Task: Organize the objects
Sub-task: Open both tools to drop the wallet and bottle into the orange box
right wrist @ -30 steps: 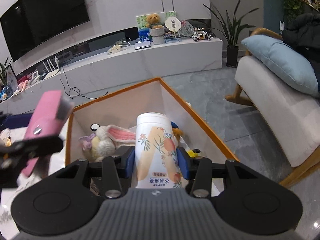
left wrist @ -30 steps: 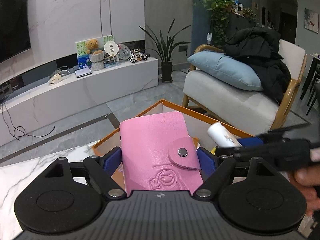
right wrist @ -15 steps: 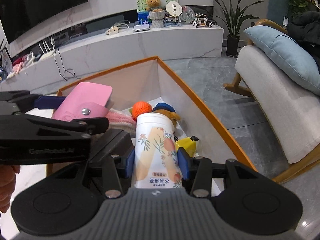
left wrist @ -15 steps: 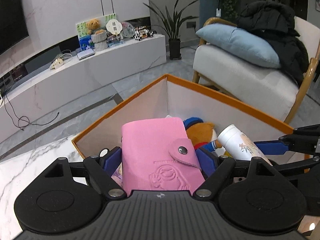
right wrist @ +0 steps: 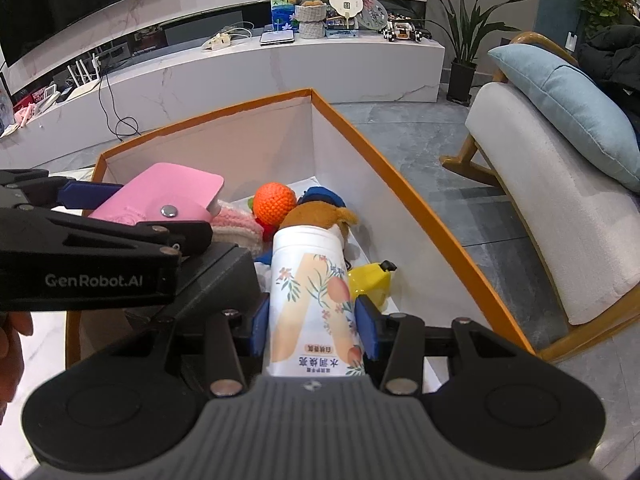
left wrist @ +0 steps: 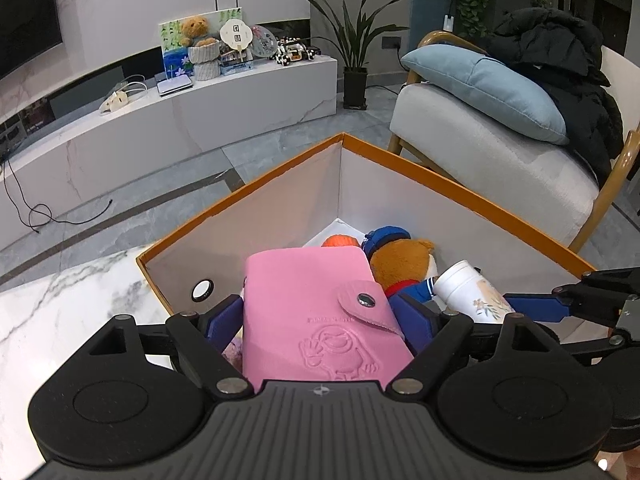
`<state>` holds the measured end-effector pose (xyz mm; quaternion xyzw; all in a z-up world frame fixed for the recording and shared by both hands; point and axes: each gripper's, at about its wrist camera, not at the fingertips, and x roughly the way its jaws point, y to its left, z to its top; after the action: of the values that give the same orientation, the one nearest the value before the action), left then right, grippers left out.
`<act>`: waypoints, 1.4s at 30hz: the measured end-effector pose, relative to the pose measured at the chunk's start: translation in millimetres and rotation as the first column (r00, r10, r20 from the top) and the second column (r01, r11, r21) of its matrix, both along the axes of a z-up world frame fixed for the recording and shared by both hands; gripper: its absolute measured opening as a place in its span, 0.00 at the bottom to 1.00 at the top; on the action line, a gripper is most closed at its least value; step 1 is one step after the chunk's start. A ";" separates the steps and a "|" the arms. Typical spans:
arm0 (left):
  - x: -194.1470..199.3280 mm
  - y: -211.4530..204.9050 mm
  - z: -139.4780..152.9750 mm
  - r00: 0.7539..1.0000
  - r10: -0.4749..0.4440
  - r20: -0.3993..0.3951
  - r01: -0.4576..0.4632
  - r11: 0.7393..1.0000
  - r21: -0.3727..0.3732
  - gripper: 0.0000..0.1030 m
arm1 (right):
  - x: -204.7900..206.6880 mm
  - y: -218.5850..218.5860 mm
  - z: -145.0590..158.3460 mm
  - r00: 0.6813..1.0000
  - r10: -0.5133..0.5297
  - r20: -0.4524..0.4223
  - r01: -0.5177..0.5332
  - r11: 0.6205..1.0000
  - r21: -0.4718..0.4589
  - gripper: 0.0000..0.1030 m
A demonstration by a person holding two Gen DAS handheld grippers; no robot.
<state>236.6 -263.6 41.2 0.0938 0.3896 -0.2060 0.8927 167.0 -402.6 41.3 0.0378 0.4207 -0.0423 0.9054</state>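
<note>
My left gripper (left wrist: 320, 316) is shut on a pink snap wallet (left wrist: 320, 312), held over the near left part of the orange-rimmed box (left wrist: 460, 188). In the right wrist view the same wallet (right wrist: 160, 196) shows at the left with the left gripper (right wrist: 132, 208) around it. My right gripper (right wrist: 314, 330) is shut on a white tube with a peach print (right wrist: 314, 300), tilted down over the box (right wrist: 400, 184). That tube (left wrist: 472, 292) appears at the right of the left wrist view. Inside lie a brown bear (left wrist: 404, 260), an orange knitted ball (right wrist: 276, 204), a pink plush (right wrist: 236, 228) and a yellow object (right wrist: 370, 280).
The box stands on a white marble table (left wrist: 60, 312) near its edge. Beyond it are grey floor, a long white TV bench (right wrist: 280, 68) and an armchair (right wrist: 540, 208) with a blue cushion at the right. A person's hand (right wrist: 12, 344) shows at the left edge.
Both grippers have sunk and tipped down toward the box with their loads. The box interior and the toys in it now fill more of both views.
</note>
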 end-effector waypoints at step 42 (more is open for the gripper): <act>-103.4 38.6 57.1 0.964 0.248 0.100 -0.238 0.966 -0.098 1.00 | -85.6 25.1 58.7 0.974 -0.036 0.223 0.063 0.992 -0.112 0.93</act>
<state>133.2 -225.0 98.3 0.0186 0.3386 -0.1058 0.9348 81.4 -377.5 99.9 -0.0010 0.3131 -0.0853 0.9459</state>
